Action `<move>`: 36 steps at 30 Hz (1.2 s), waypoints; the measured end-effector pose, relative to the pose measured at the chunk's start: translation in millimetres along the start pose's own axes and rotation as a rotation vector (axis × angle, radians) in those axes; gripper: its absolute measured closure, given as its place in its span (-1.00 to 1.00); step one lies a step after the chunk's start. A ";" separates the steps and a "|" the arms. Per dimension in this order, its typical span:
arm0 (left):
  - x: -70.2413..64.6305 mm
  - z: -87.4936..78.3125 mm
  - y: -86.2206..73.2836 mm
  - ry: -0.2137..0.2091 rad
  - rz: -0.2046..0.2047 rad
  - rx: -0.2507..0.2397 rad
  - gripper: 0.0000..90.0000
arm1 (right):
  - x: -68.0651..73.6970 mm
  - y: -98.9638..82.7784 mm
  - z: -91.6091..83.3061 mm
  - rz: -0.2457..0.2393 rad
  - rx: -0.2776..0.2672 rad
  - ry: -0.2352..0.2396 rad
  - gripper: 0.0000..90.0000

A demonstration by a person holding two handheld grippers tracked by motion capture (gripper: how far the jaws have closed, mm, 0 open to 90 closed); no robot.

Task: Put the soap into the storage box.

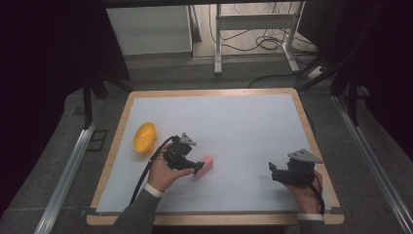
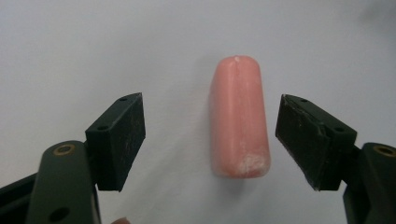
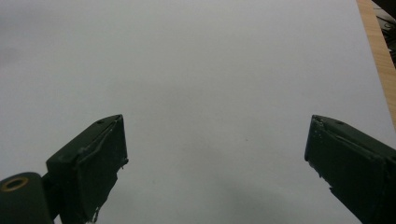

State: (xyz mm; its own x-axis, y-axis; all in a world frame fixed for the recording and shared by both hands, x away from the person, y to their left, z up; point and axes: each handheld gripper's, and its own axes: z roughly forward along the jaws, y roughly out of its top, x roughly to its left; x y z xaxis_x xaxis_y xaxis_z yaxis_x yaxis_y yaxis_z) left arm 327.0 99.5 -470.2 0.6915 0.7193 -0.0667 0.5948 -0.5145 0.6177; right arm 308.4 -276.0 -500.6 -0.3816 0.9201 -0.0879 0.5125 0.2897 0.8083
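Observation:
A pink sausage-shaped piece (image 1: 206, 165) lies flat on the white mat (image 1: 229, 126) near the table's front middle. My left gripper (image 1: 197, 168) is open around it; in the left gripper view the pink piece (image 2: 239, 123) lies lengthwise between the two black jaws, nearer the right one, touching neither. My left gripper (image 2: 210, 140) holds nothing. My right gripper (image 1: 273, 174) rests at the front right of the mat, open, with bare mat between its jaws. In the right gripper view my right gripper (image 3: 215, 158) stands wide apart.
A yellow-orange bowl (image 1: 144, 137) lies on its side at the mat's left. The wooden table edge (image 1: 311, 131) frames the mat; in the right gripper view that edge (image 3: 380, 56) runs down the right. Beyond the table are desk legs and cables (image 1: 263, 41).

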 end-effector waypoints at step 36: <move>-12.5 43.6 -2.9 -0.027 -0.023 0.071 0.31 | -1.3 -1.8 2.7 0.005 0.022 -0.013 -0.88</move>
State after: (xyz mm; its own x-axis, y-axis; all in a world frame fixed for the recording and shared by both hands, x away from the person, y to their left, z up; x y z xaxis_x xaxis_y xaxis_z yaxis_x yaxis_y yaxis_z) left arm 334.6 71.7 -505.4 0.6876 0.7189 -0.1014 0.6373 -0.5308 0.5587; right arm 310.1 -276.9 -503.5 -0.3689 0.9249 -0.0918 0.5313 0.2909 0.7957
